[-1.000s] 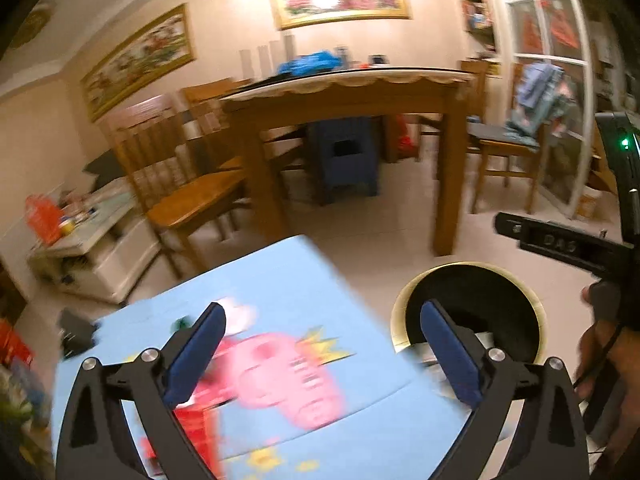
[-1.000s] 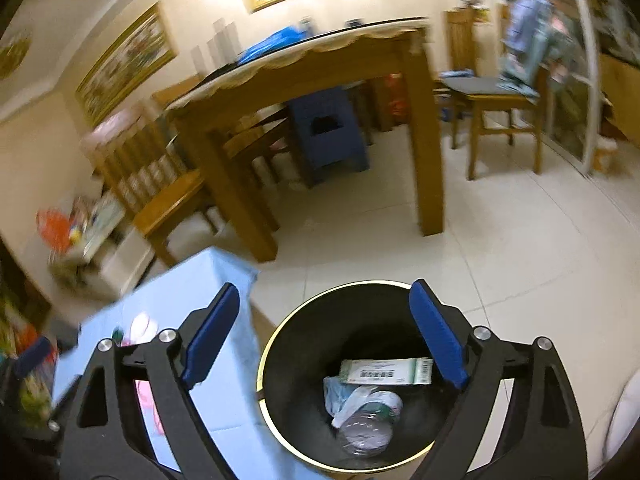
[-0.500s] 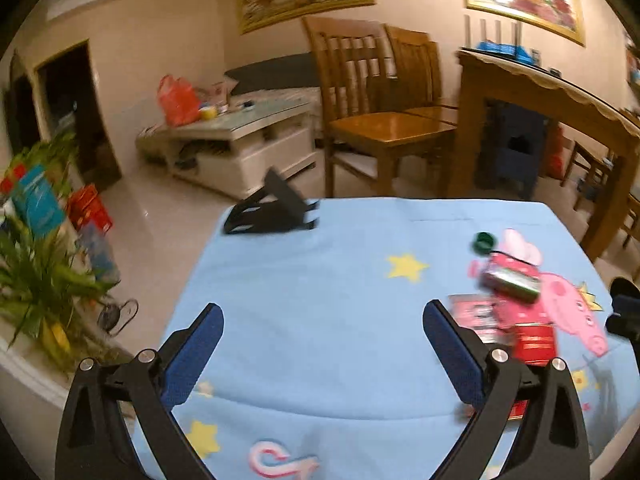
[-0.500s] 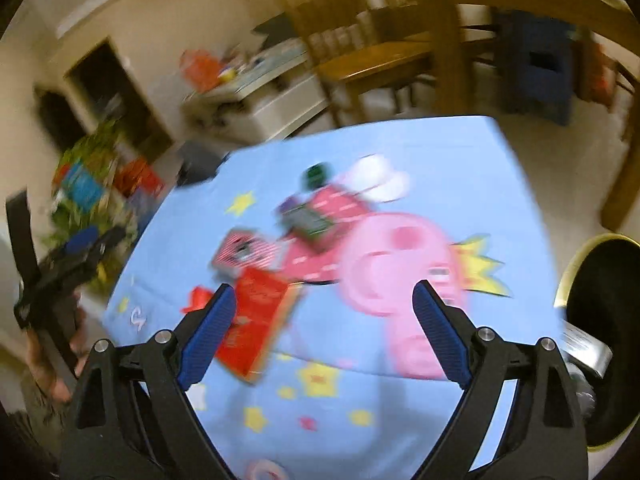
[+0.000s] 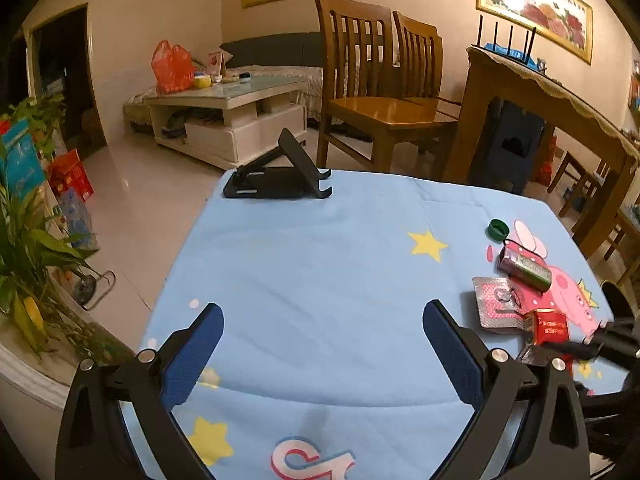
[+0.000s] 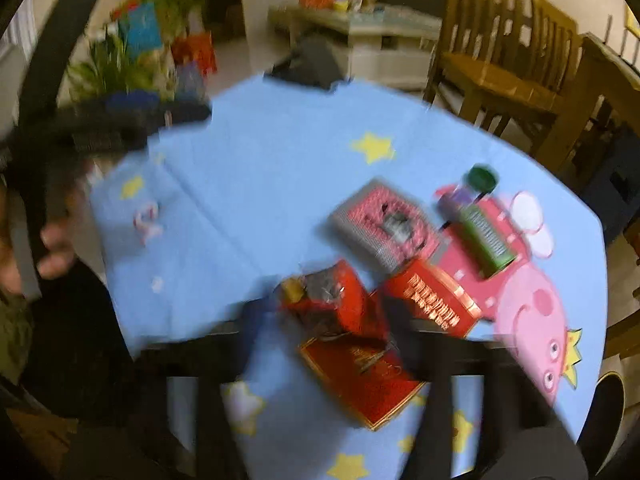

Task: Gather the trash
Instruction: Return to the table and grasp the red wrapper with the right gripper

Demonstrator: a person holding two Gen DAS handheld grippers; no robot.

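Your right gripper (image 6: pixel 320 316) sits low over the near right part of the blue cartoon tablecloth (image 5: pixel 320 280), and its jaws have just been closing around a crumpled red wrapper (image 6: pixel 336 300); the view is too blurred to say whether the pads already press on it. That wrapper lies on top of a flat red packet (image 6: pixel 360 376), with a red box (image 6: pixel 432 304) just beside it to the right. Behind these lie a pink blister pack (image 6: pixel 384 224), a small cylindrical bottle with a green label (image 6: pixel 480 232) on its side, and a green bottle cap (image 6: pixel 482 176) at the bottle's far end. Your left gripper (image 5: pixel 322 352) hovers over the bare near left part of the cloth, its blue pads (image 5: pixel 192 356) spread wide with nothing between them. At the far edge of the cloth stands a black folding phone stand (image 5: pixel 280 176). Beyond the table's right edge, the dark rim of the trash bin (image 6: pixel 612 408) shows on the floor.
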